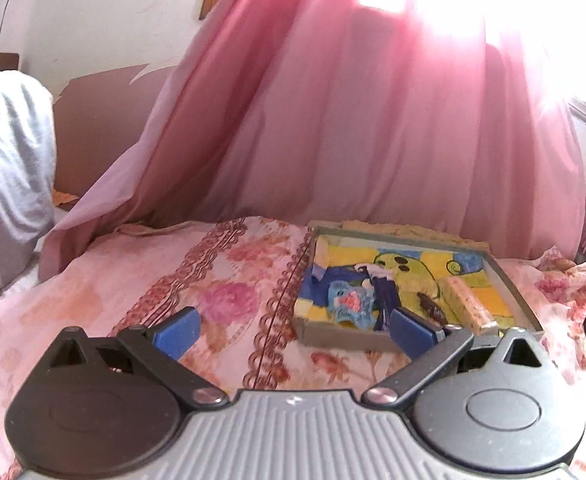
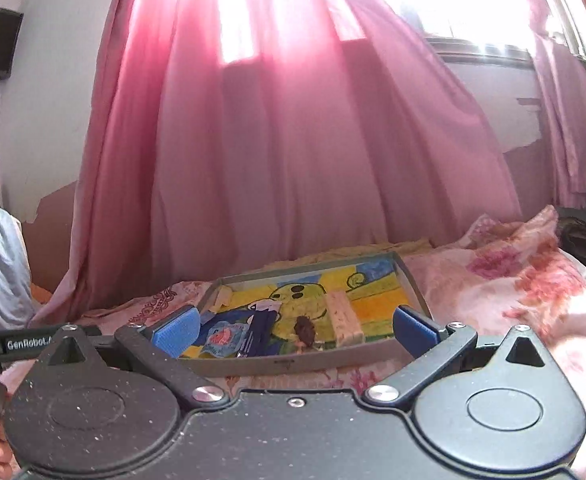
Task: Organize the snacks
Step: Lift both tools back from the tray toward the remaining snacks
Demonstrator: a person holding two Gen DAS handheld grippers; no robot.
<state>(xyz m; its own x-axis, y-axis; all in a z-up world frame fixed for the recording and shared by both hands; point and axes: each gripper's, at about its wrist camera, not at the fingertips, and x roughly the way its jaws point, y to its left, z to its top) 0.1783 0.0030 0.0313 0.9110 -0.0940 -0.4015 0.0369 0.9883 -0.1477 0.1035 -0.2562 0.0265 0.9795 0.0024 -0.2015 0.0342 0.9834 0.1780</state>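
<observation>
Both claws gape empty before the snack tray (image 2: 317, 362) on the bedspread (image 1: 133, 280)

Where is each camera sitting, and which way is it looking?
Left wrist: sits on the left gripper, facing the pink curtain across the floral bedspread; its open blue fingers show, the tray off to the right.
Right wrist: sits on the right gripper, facing the tray straight on; open blue fingers and a fingertip at the bottom-left edge show.
Both share: tray, blue snack packet, beige bar, curtain.

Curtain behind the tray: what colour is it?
Pink curtain; right wrist view shows it best.
</observation>
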